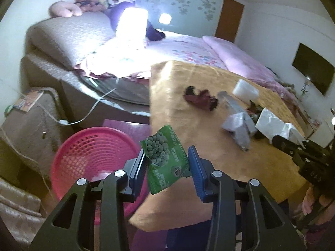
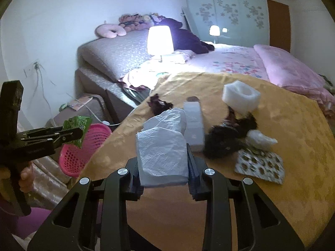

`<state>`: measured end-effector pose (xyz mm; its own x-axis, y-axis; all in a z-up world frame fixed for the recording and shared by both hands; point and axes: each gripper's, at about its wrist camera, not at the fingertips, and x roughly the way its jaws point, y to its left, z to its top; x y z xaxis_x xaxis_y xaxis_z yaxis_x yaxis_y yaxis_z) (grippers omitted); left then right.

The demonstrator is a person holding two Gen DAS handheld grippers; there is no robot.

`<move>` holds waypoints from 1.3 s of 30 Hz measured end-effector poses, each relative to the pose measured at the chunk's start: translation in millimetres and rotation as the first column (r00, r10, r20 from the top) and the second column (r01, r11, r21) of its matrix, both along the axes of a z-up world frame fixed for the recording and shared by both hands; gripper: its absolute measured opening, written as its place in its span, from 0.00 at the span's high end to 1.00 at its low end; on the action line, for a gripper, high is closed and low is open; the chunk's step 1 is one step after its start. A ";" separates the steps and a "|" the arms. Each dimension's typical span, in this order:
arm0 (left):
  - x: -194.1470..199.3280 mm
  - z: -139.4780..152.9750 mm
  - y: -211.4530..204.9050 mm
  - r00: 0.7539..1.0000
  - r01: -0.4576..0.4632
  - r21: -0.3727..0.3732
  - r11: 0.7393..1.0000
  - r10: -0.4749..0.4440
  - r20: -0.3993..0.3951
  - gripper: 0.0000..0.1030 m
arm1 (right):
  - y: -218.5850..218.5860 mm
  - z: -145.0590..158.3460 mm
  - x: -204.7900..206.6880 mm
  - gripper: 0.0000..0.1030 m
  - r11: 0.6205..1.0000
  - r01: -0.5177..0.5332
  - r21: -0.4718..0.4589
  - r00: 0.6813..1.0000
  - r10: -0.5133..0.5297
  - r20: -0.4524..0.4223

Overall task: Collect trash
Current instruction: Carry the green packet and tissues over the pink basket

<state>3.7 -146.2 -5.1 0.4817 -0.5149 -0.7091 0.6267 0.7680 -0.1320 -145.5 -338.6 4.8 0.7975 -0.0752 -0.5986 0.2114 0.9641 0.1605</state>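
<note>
A big bed (image 2: pixel 230 62) with a pink flowery cover fills the room behind the desk (image 2: pixel 293 138), which wears a yellow cloth. A lit lamp (image 2: pixel 160 40) glows on the bed. Soft toys (image 2: pixel 134 24) and a pink pillow (image 2: pixel 110 31) sit on the headboard. A wardrobe (image 2: pixel 226 14) with flower patterns stands at the back. A dark screen (image 1: pixel 313 69) hangs on the wall.

Illegible print on green packet (image 1: pixel 165 163)

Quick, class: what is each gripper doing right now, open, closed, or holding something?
Left gripper: closed on the green snack bag.
Right gripper: closed on the white paper napkin.
</note>
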 end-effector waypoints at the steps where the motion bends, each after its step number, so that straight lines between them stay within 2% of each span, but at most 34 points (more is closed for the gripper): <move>1: 2.9 -0.3 4.8 1.000 -0.018 0.004 1.000 0.018 0.003 0.63 | 3.0 1.9 5.2 0.69 1.000 -0.013 0.000 1.000 0.013 0.001; 10: 25.5 -5.4 45.3 0.988 -0.152 0.027 0.988 0.152 0.011 0.63 | 39.9 10.2 48.5 0.69 0.991 -0.128 -0.026 0.992 0.128 -0.005; 19: 43.8 -19.1 67.9 0.970 -0.244 0.079 0.966 0.242 0.033 0.63 | 83.9 2.2 96.4 0.69 0.966 -0.257 -0.003 0.965 0.256 -0.053; 27: 58.0 -33.2 74.2 0.960 -0.279 0.106 0.954 0.280 0.001 0.63 | 109.5 -11.1 130.0 0.69 0.946 -0.324 0.025 0.940 0.324 -0.108; 39: 73.9 -48.5 85.2 0.945 -0.321 0.143 0.936 0.327 -0.022 0.62 | 131.8 -32.3 164.6 0.68 0.928 -0.369 0.046 0.911 0.371 -0.180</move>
